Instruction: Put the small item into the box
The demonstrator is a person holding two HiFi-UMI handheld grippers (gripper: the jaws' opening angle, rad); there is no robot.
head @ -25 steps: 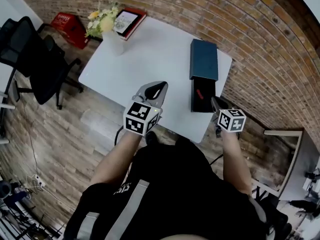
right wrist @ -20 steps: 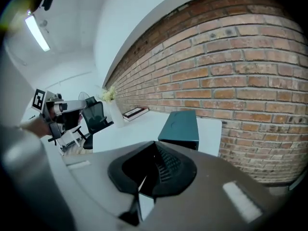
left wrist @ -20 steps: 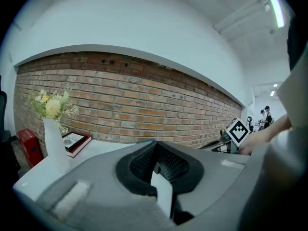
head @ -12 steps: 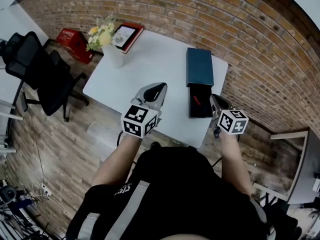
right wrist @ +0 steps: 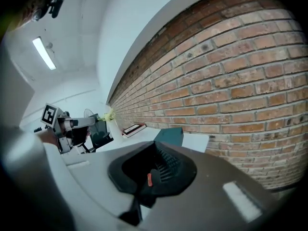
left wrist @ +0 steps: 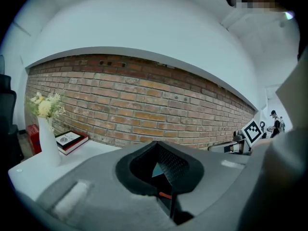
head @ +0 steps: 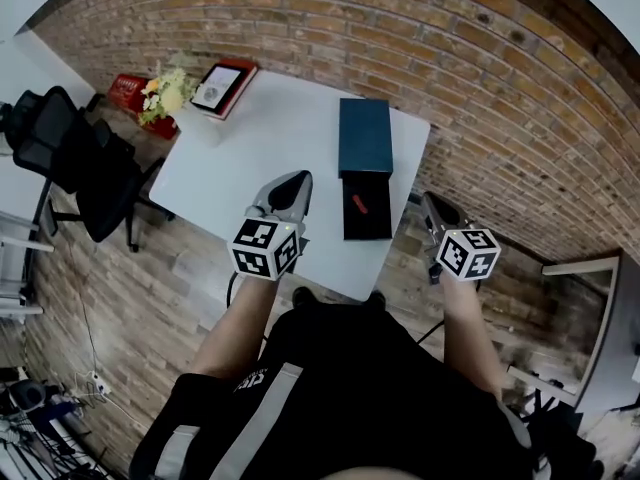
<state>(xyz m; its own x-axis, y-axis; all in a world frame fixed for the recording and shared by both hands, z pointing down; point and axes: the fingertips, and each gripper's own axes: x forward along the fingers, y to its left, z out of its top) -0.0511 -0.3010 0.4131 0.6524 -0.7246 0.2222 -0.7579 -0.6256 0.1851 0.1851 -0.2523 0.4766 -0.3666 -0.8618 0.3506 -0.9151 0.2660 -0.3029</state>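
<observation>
On the white table [head: 250, 158] lies an open black box [head: 367, 218] with a small red item [head: 358, 204] inside it. A dark teal lid [head: 365, 136] lies just beyond the box, end to end with it. My left gripper [head: 297, 182] hovers over the table's near edge, left of the box, jaws shut and empty. My right gripper [head: 428, 201] is off the table's right edge, over the floor, also shut and empty. Through the gap in its jaws, the left gripper [left wrist: 168, 189] shows the red item [left wrist: 164, 195]. The right gripper [right wrist: 139, 198] shows the item [right wrist: 149, 179] and the lid [right wrist: 169, 134].
A white vase of flowers [head: 165, 93] and a red-edged book [head: 222, 86] sit at the table's far left corner. A red crate [head: 128, 90] and a black office chair [head: 60, 158] stand on the floor to the left. A brick wall [head: 500, 98] runs behind the table.
The view has shifted, and table and box now lie further left. My right gripper has come away from the box's near right corner to beyond the table edge. Both stay shut.
</observation>
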